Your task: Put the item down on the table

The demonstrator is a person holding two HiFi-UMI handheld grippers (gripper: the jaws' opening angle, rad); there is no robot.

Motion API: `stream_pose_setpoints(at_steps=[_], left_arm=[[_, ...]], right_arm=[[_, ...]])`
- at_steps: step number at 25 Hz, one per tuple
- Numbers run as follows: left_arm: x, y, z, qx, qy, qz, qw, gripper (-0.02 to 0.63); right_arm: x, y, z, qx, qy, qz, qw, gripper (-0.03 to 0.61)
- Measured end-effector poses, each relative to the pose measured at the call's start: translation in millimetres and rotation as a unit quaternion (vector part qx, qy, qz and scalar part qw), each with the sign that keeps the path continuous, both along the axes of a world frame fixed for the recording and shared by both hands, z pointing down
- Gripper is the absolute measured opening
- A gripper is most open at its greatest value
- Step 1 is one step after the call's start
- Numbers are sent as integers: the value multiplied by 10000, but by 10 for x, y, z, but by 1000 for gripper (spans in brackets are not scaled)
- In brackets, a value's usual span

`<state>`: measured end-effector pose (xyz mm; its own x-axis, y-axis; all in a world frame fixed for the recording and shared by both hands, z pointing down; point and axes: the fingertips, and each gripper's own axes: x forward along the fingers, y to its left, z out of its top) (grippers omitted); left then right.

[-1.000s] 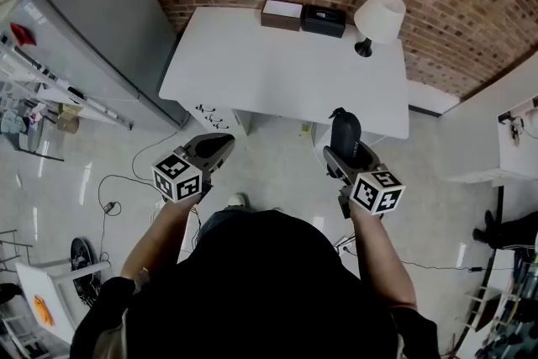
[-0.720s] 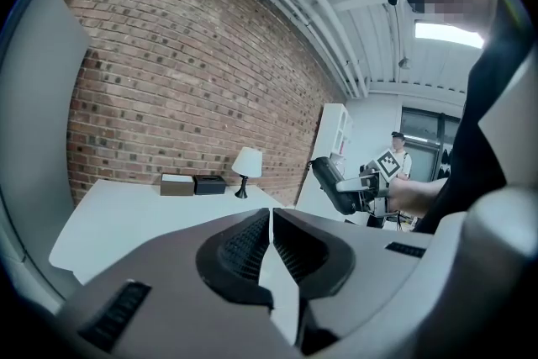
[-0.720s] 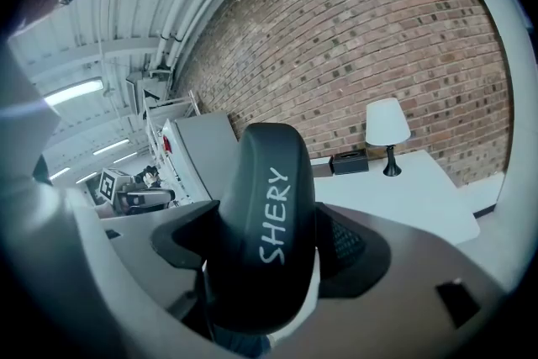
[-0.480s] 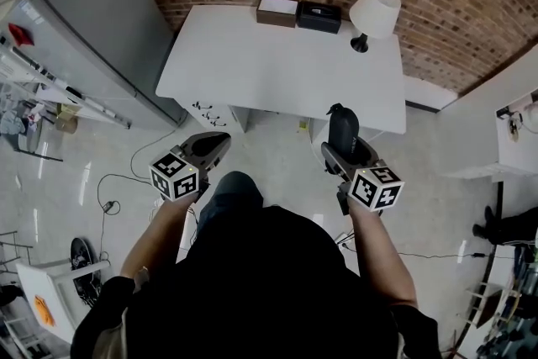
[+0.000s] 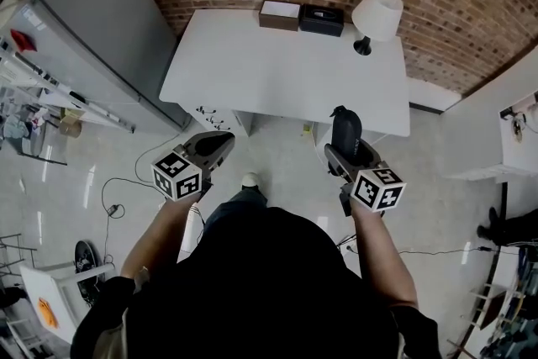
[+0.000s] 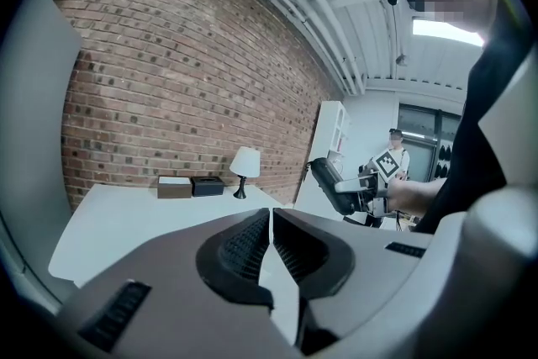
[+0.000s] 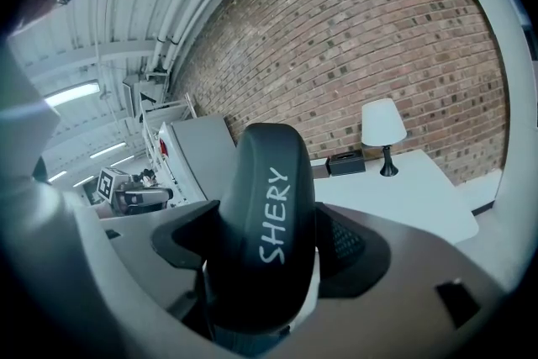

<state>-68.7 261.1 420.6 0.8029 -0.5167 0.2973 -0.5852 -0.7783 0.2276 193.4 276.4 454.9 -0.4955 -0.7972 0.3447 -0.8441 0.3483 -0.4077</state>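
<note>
One dark case (image 5: 345,125) clamped in right gripper (image 5: 347,152), lengthwise toward table (image 5: 277,63); left gripper (image 5: 224,140) closed

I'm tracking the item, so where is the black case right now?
In the head view's right half, the black case is clamped in the right gripper, in the air by the front right edge of the white table.

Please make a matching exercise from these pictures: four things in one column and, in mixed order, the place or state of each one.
1 lamp
2 black case
3 left gripper
4 brown box

A shut, empty
B clamped in the right gripper
C far edge of the table, beside the black box
D far right corner of the table

Pairs: 1-D, 2-B, 3-A, 4-C
</note>
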Motion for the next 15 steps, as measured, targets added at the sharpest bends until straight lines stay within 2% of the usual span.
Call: stream_pose_setpoints(at_steps=[15], left_arm=[[-184, -499, 109, -132, 90, 28, 9999, 31]], right_arm=[[-199, -542, 16, -58, 148, 61, 9999, 360]])
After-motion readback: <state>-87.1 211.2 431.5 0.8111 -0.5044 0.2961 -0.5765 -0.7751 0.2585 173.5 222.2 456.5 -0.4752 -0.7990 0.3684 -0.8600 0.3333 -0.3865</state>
